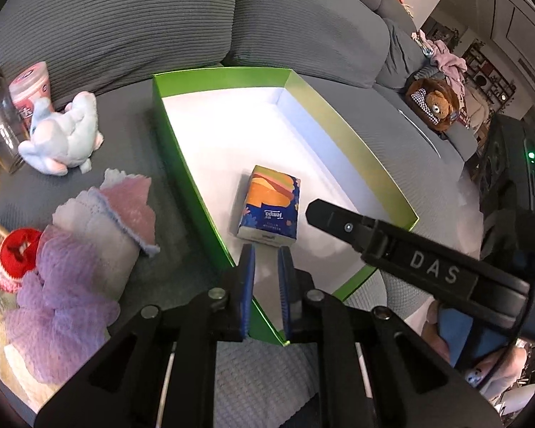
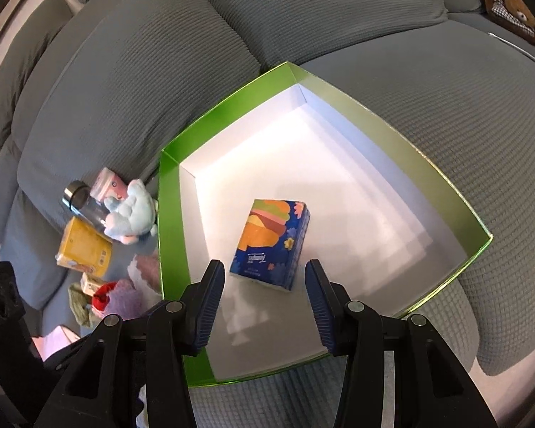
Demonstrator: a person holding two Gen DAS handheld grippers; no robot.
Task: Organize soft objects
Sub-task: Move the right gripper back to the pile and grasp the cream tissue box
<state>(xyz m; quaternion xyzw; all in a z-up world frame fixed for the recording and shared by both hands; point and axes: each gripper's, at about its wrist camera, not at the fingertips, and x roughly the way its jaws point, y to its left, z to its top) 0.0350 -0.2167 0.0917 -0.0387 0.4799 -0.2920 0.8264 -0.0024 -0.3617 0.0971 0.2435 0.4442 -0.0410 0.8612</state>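
Between right gripper (image 2: 264, 306) fingers, spread wide, tissue pack (image 2: 271, 244) lies free in box (image 2: 171, 214); left gripper (image 1: 266, 285) near-closed, empty, could clip box wall.

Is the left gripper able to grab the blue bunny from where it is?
Probably yes. The blue bunny sits in the open on the sofa, left of the green box, with nothing on top. The left gripper holds nothing and would just swing left past the towel pile.
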